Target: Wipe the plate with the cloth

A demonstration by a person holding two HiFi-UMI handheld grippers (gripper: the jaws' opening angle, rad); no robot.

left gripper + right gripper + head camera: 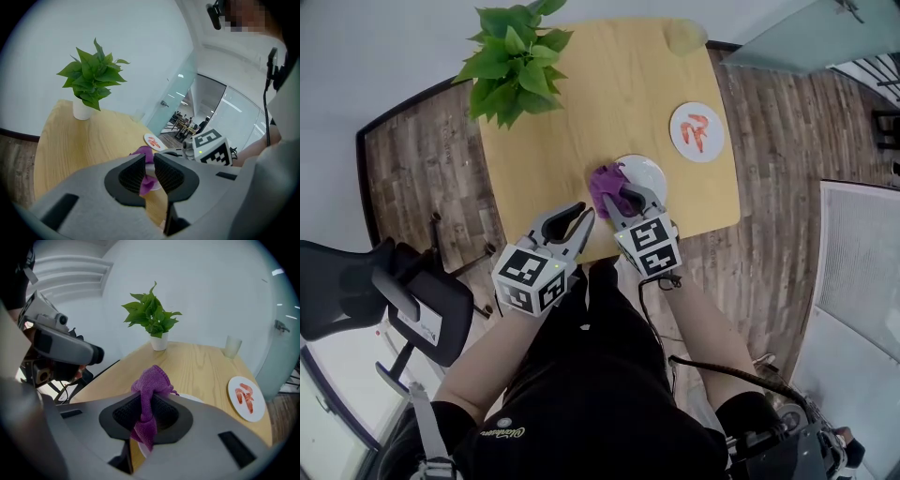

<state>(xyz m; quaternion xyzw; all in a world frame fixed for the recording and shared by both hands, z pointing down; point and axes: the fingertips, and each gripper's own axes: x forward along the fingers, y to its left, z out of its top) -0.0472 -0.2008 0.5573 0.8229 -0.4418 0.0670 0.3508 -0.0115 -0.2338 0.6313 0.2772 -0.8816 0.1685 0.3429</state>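
A purple cloth [607,184] hangs bunched between the jaws of my right gripper [628,200], which is shut on it just over the near-left rim of a white plate [650,172]. In the right gripper view the cloth [151,380] rises above the pads and trails below them, and only a sliver of the plate [193,399] shows behind my right gripper [147,405]. My left gripper [583,217] hovers at the table's front edge, left of the cloth. Its jaws are nearly touching and hold nothing; in the left gripper view the cloth [142,151] shows beyond my left gripper [149,161].
The wooden table [581,112] carries a potted plant [514,56] at the far left, a pale cup [684,37] at the far right, and a plate with shrimp [697,131] to the right. An office chair [384,291] stands on the floor at the left.
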